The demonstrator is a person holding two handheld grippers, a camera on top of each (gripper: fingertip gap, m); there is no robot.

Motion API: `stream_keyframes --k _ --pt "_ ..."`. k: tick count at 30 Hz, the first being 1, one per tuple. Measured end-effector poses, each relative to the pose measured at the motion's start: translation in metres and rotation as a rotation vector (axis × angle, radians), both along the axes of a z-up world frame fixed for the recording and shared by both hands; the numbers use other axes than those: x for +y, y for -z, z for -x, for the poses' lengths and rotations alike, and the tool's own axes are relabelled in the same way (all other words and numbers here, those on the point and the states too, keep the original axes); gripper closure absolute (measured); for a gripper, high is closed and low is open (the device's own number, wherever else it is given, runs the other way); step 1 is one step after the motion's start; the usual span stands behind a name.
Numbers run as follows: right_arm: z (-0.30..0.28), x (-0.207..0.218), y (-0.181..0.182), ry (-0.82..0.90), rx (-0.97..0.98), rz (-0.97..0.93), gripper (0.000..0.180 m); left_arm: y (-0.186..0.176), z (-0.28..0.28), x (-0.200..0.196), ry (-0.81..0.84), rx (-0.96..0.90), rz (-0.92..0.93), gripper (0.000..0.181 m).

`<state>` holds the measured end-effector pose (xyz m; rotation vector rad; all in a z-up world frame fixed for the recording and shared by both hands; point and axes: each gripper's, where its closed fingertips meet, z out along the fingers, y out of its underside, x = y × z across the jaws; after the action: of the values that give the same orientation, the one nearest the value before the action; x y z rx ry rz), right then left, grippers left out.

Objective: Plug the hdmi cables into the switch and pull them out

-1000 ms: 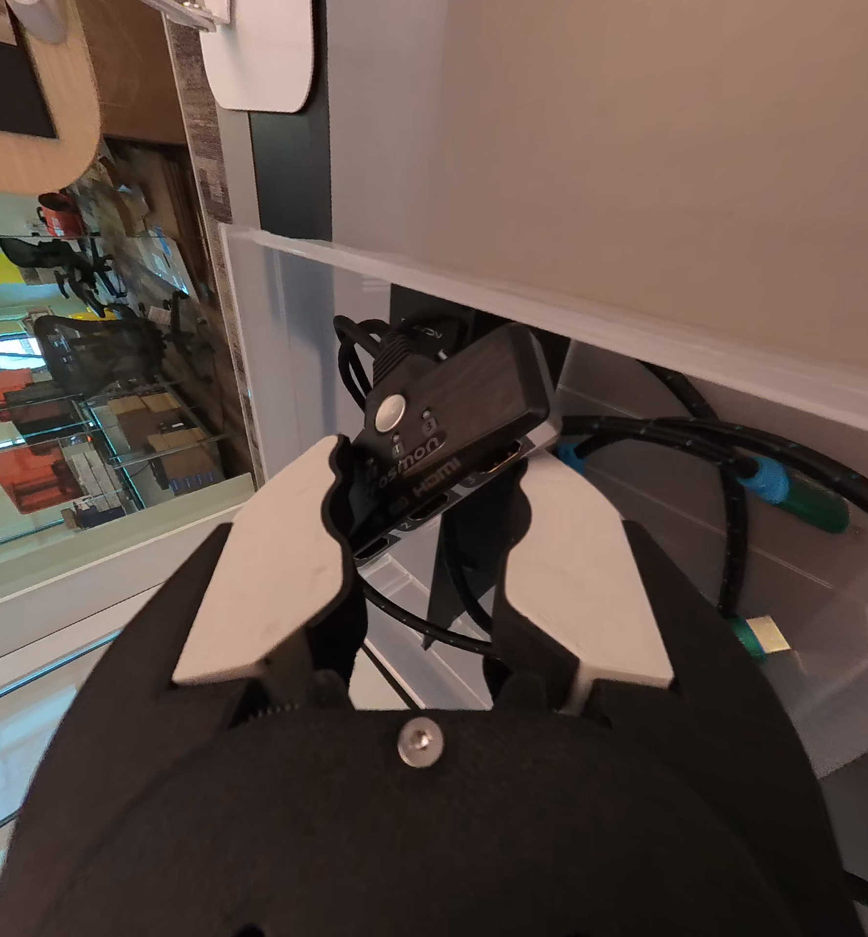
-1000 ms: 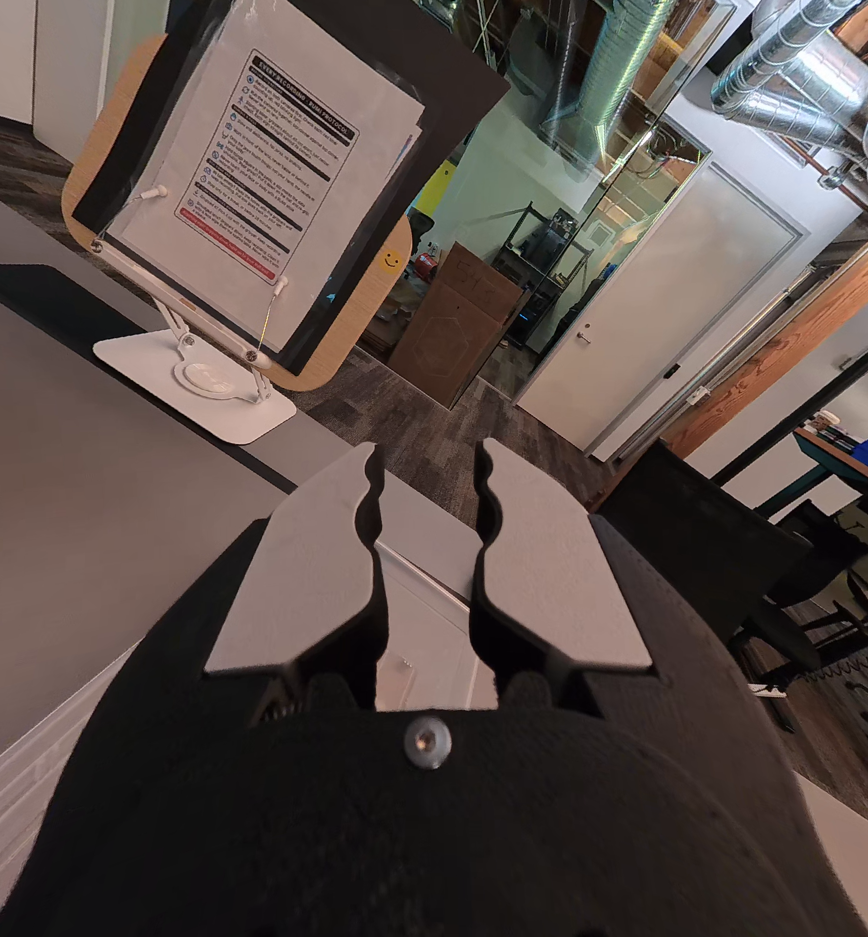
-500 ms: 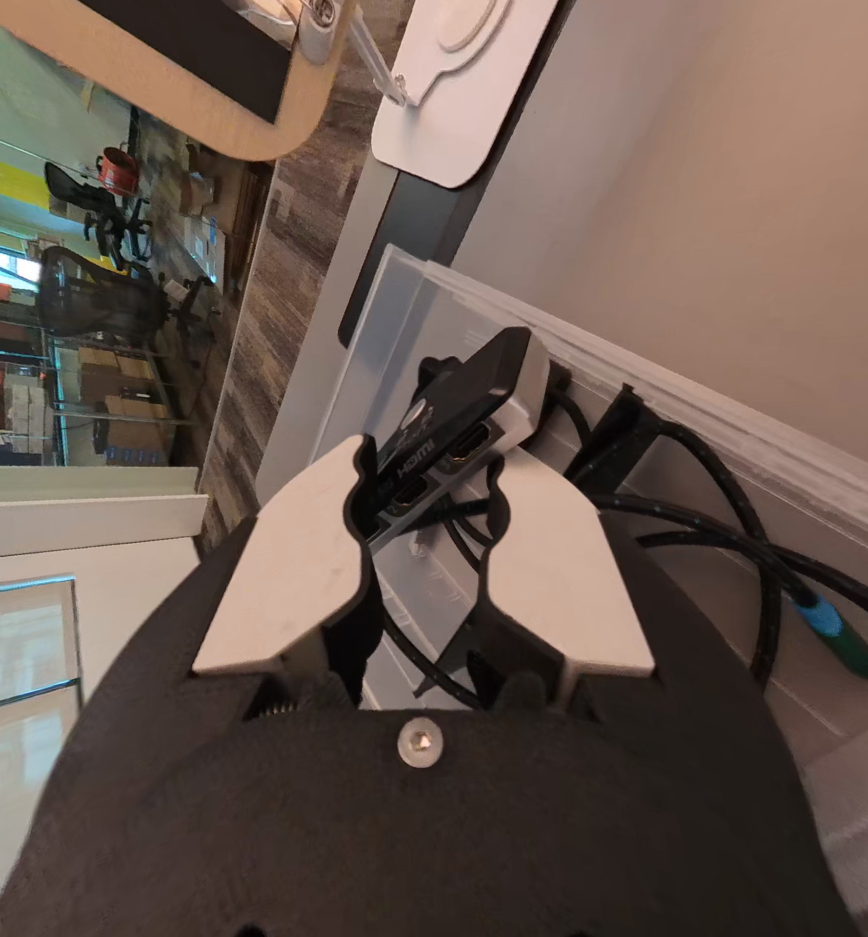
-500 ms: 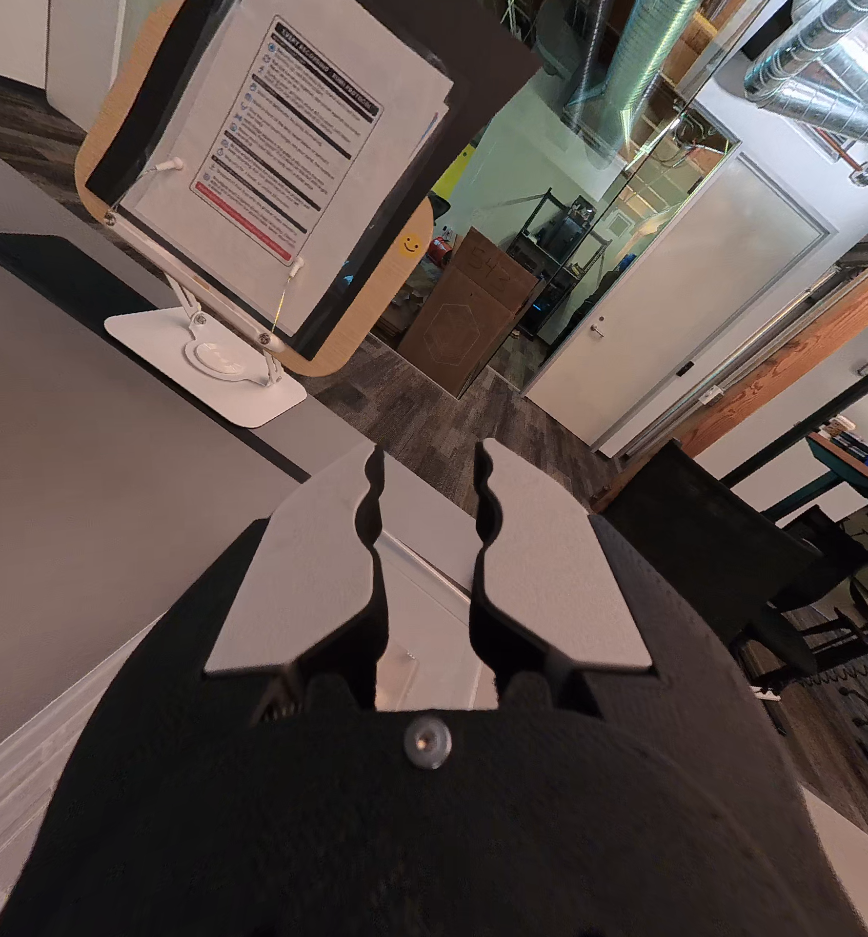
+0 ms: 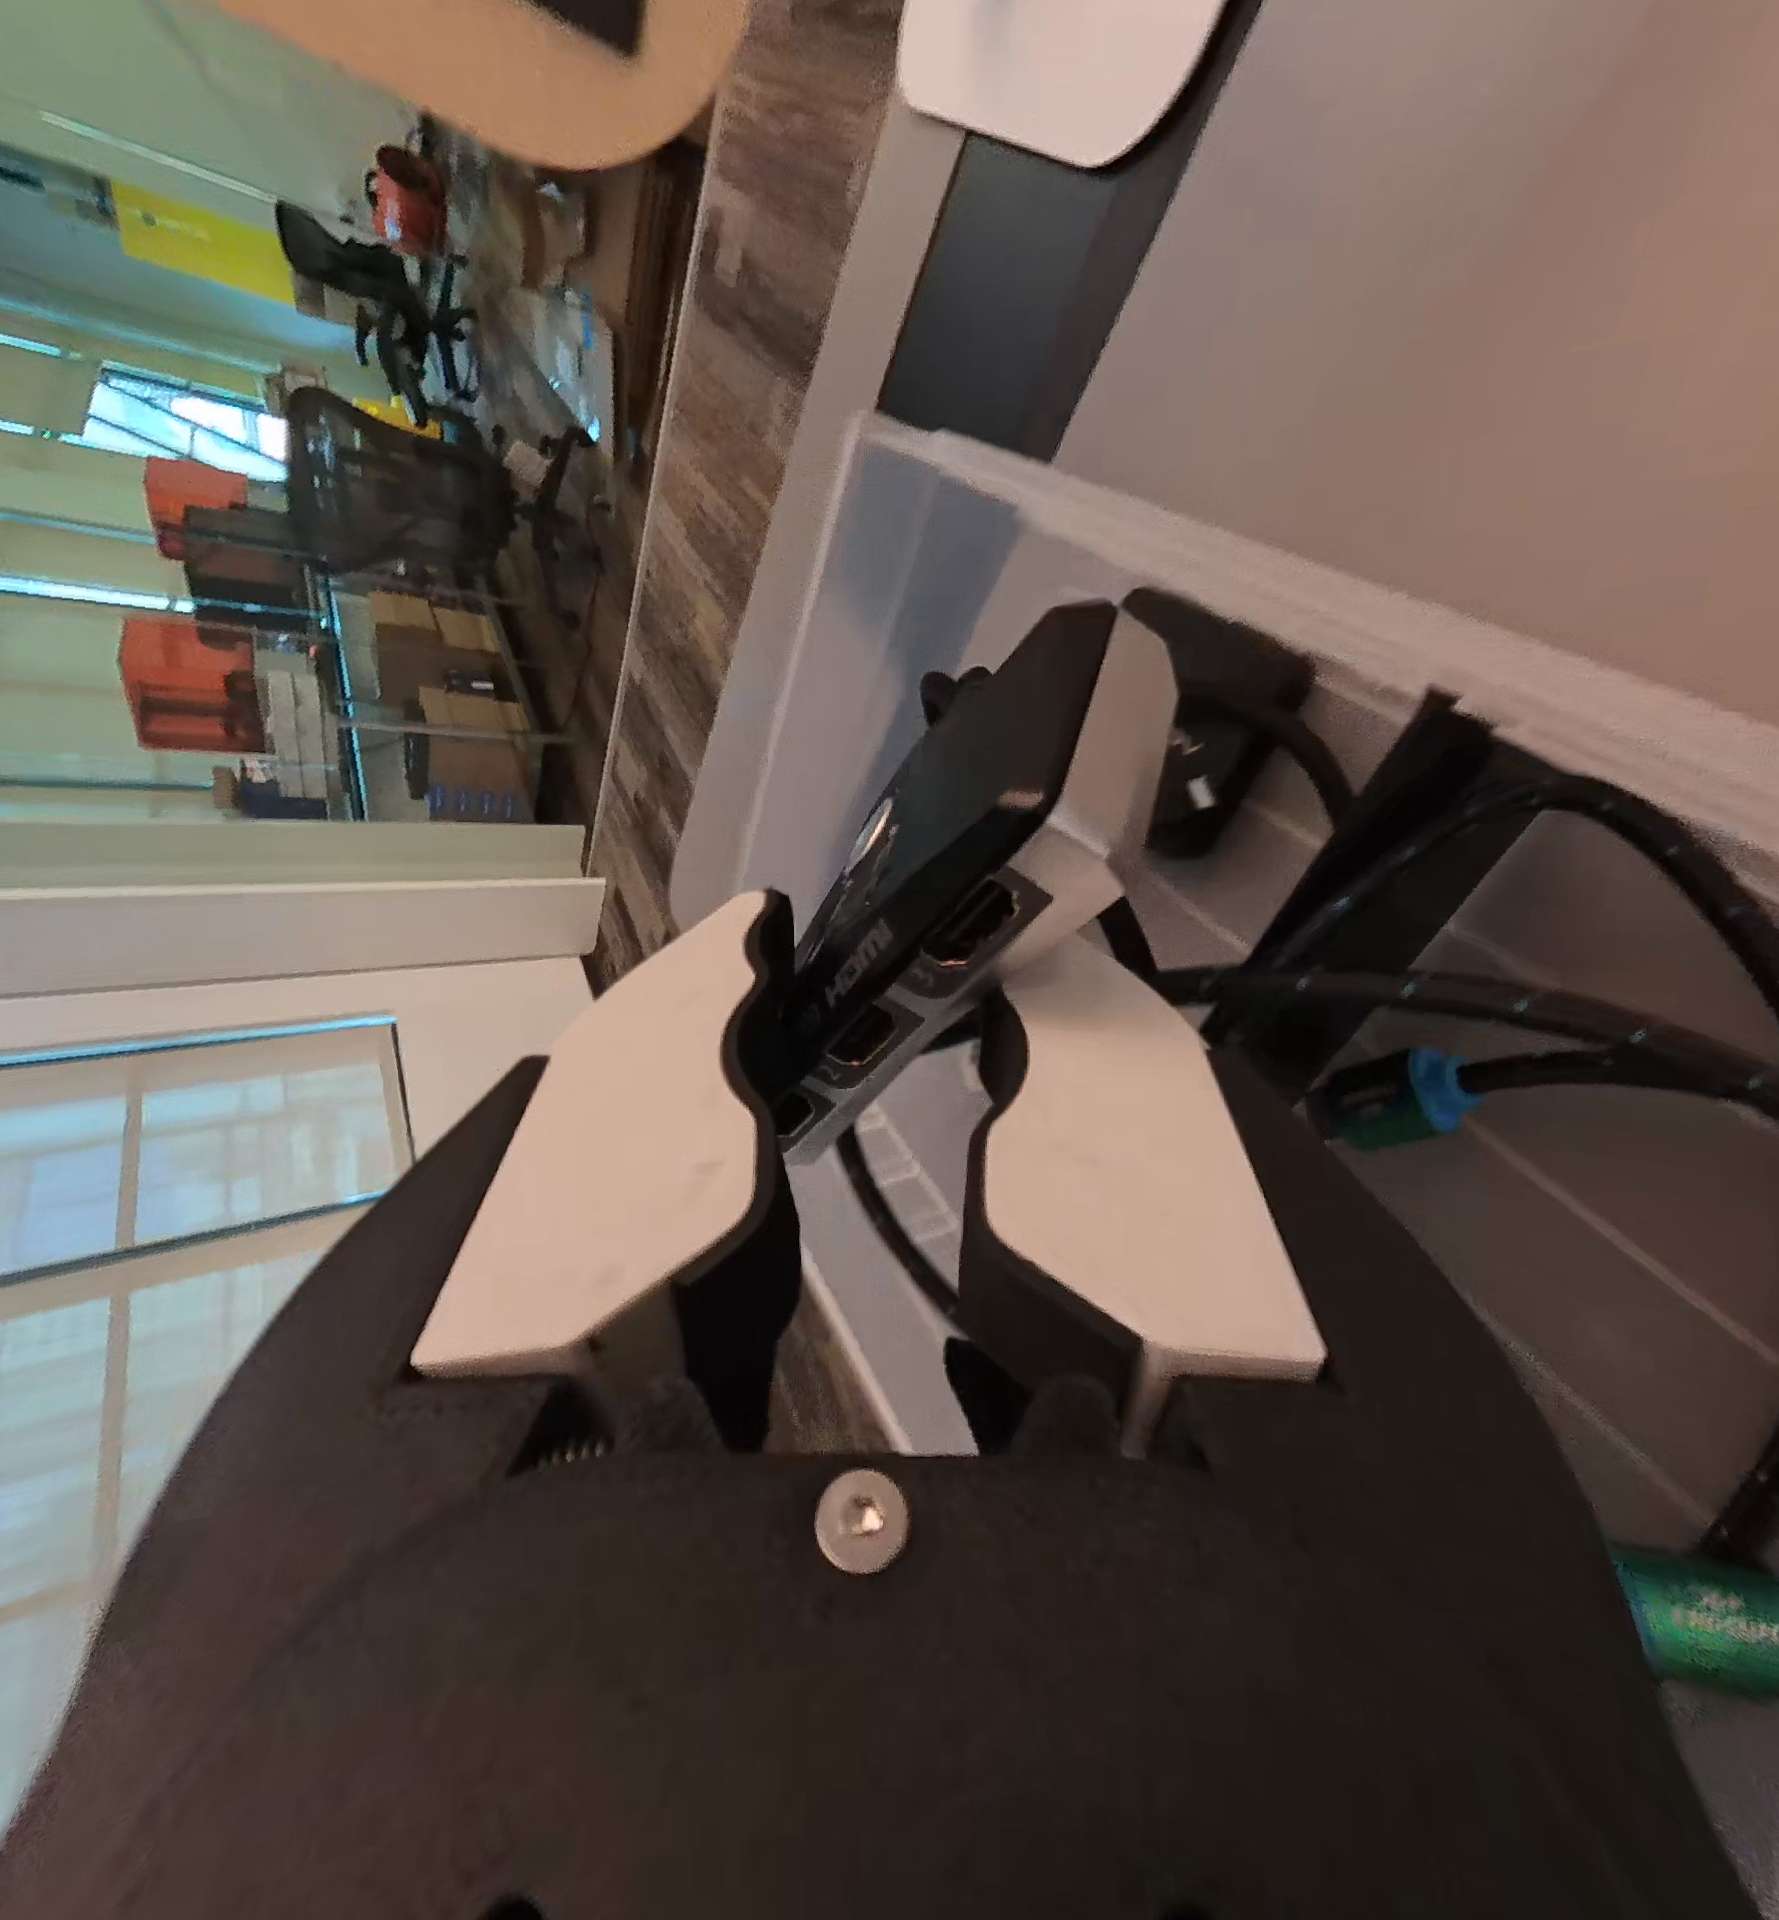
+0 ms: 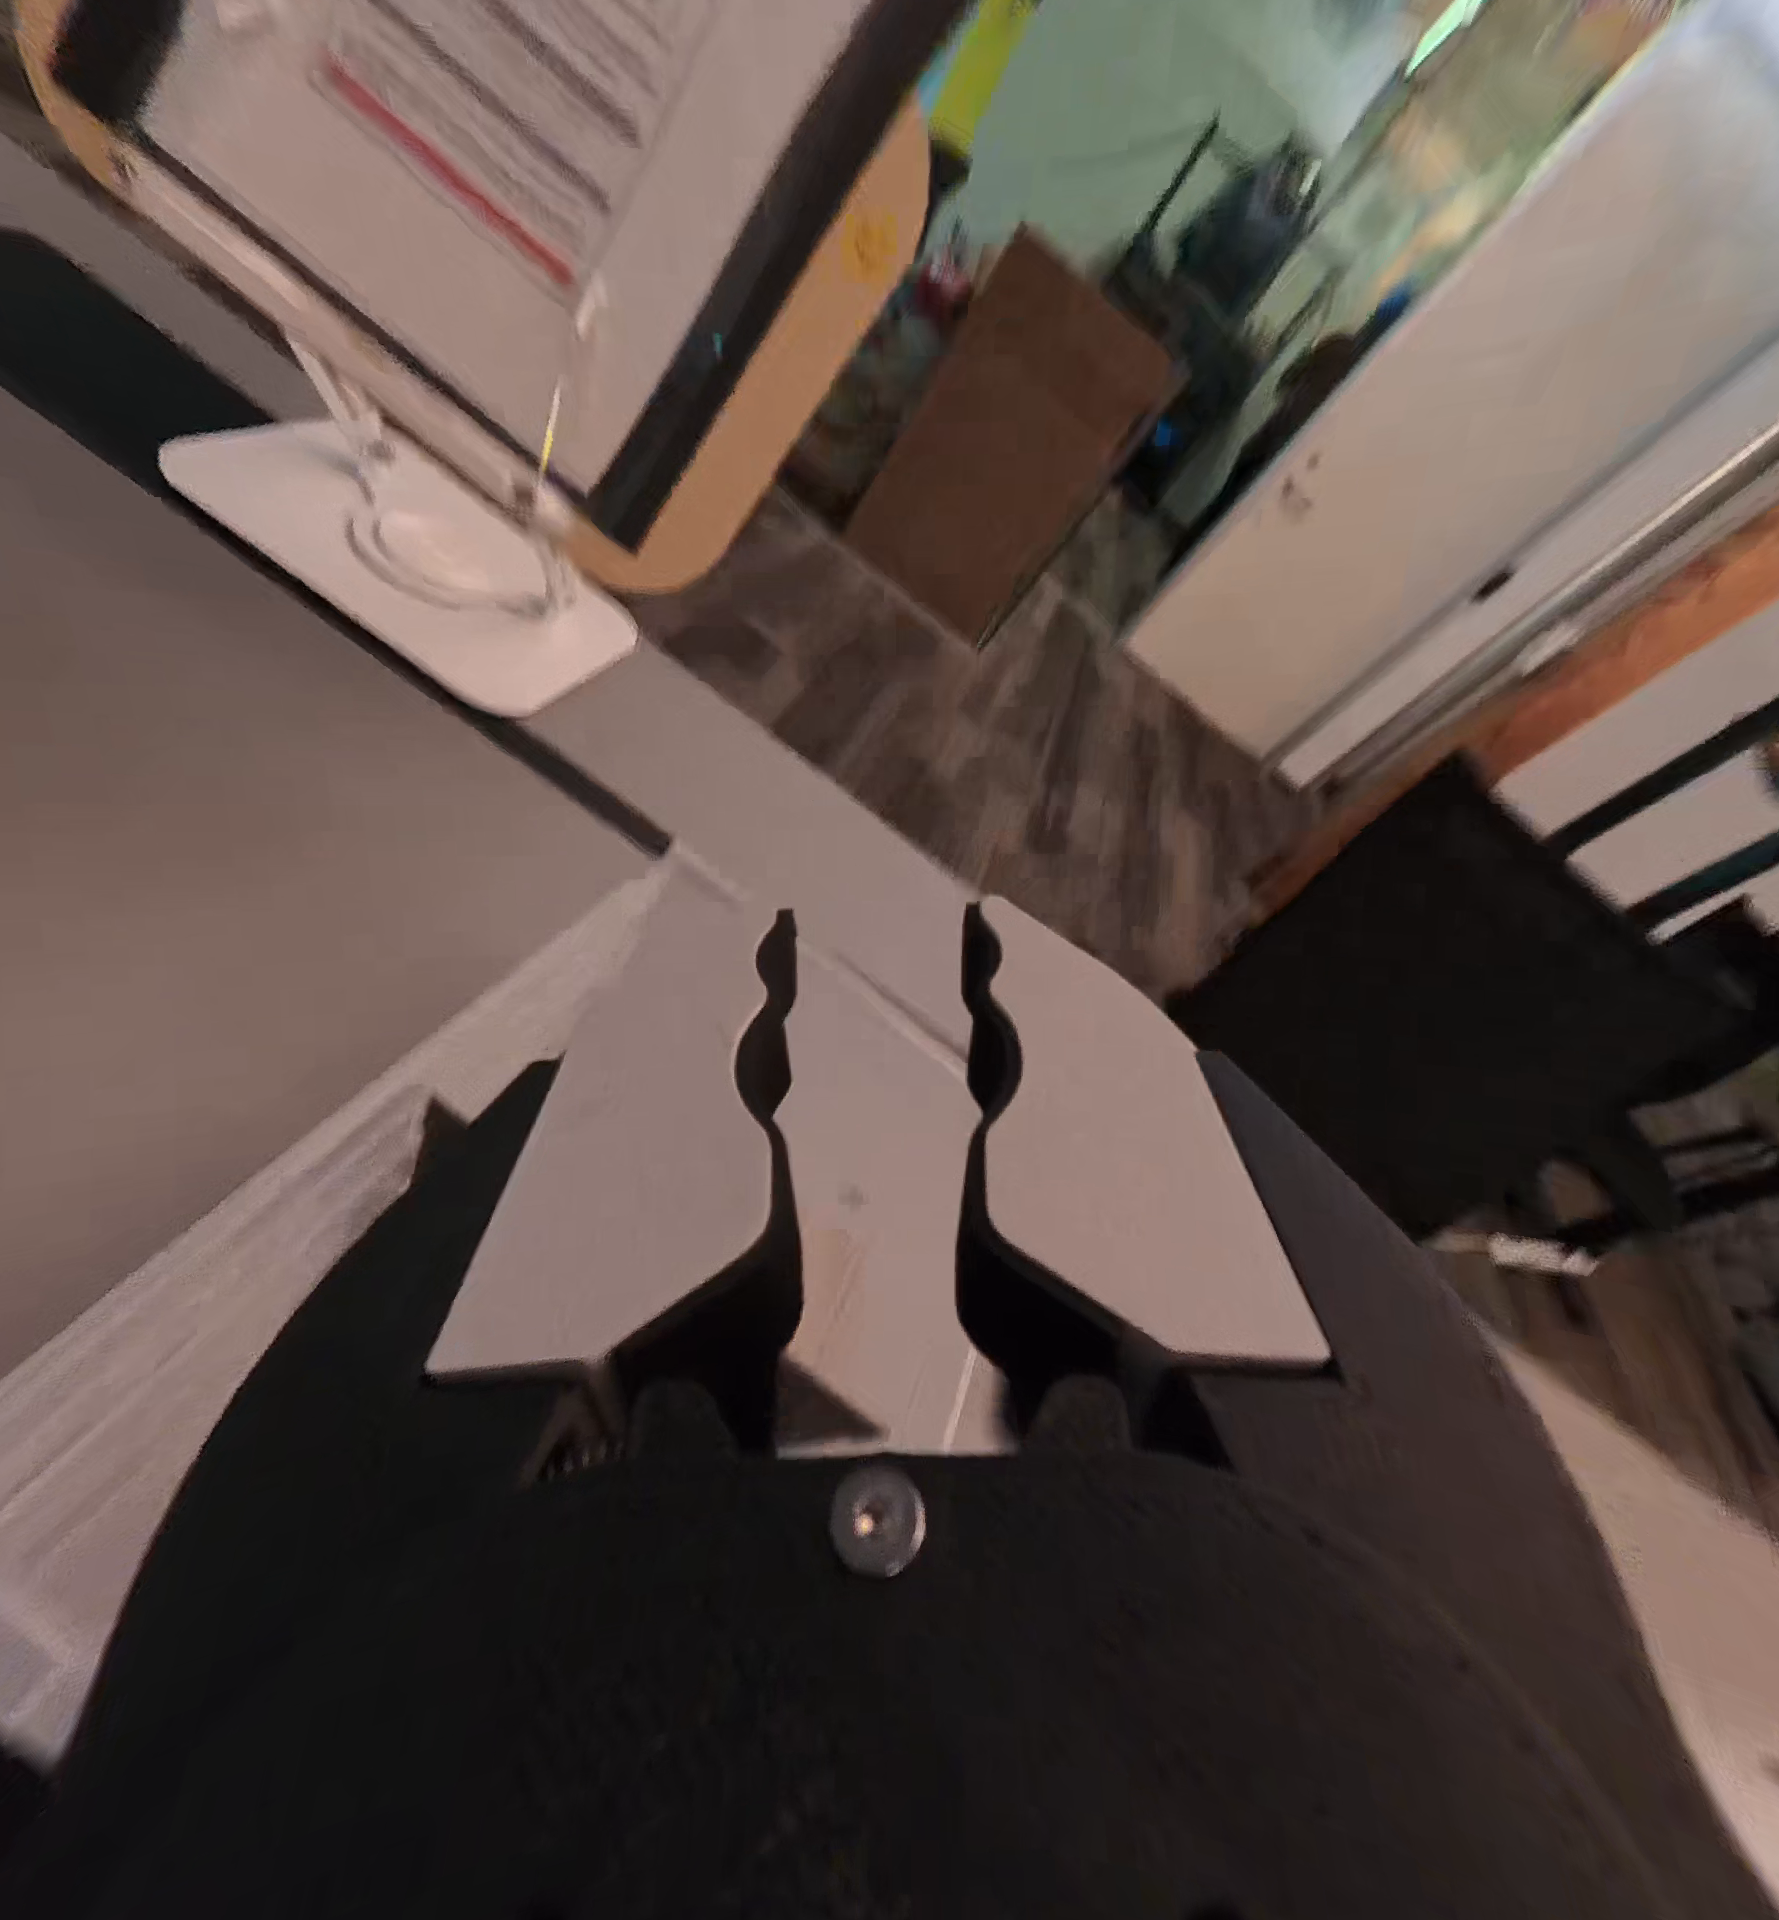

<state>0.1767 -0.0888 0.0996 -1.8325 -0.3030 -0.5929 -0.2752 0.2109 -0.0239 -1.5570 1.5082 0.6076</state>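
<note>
Switch [image 5: 978, 831]: between the fingers of the left gripper [image 5: 890, 997], tilted, port side toward the camera, raised above the bin [image 5: 864, 582].
Bin: on the table [image 5: 1487, 312], at its edge, floor beyond.
Cables [image 5: 1487, 1029]: coiled inside the bin, right of the switch; one plug [image 5: 1384, 1107] just right of the gripper, another [image 5: 1716, 1642] at lower right.
Stand base [image 5: 1061, 73]: on the table, beyond the bin.
Right gripper [image 6: 874, 925]: over the bin's rim [image 6: 241, 1247], nothing between its fingers; document stand [image 6: 397, 540] ahead to the left on the table.
</note>
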Motion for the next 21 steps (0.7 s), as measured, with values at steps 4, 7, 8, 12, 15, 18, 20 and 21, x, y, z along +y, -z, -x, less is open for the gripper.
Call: stream_keyframes --k 4,7,8,12,15,18,20,21 --pt "-0.068 -0.040 0.057 0.250 0.146 0.223 0.147 -0.030 0.021 -0.004 -0.063 -0.017 -0.063 0.149" --pt "-0.096 -0.074 0.104 0.312 0.227 0.389 0.150 -0.050 0.034 -0.007 -0.097 -0.057 -0.098 0.151" --pt "-0.097 -0.081 0.117 0.292 0.265 0.422 0.150 -0.056 0.039 -0.008 -0.107 -0.076 -0.107 0.152" --pt "-0.107 -0.105 0.158 0.356 0.424 0.536 0.147 -0.076 0.056 -0.012 -0.160 -0.150 -0.118 0.156" --pt "-0.094 -0.100 0.175 0.296 0.594 0.573 0.156 -0.086 0.063 -0.017 -0.185 -0.206 -0.099 0.158" --pt "-0.088 -0.104 0.198 0.312 0.689 0.695 0.166 -0.094 0.067 -0.023 -0.208 -0.245 -0.074 0.158" --pt "-0.091 -0.103 0.206 0.363 0.758 0.723 0.172 -0.100 0.067 -0.026 -0.204 -0.259 -0.087 0.159" --pt "-0.094 -0.102 0.206 0.391 0.802 0.706 0.174 -0.104 0.067 -0.026 -0.198 -0.264 -0.105 0.159"
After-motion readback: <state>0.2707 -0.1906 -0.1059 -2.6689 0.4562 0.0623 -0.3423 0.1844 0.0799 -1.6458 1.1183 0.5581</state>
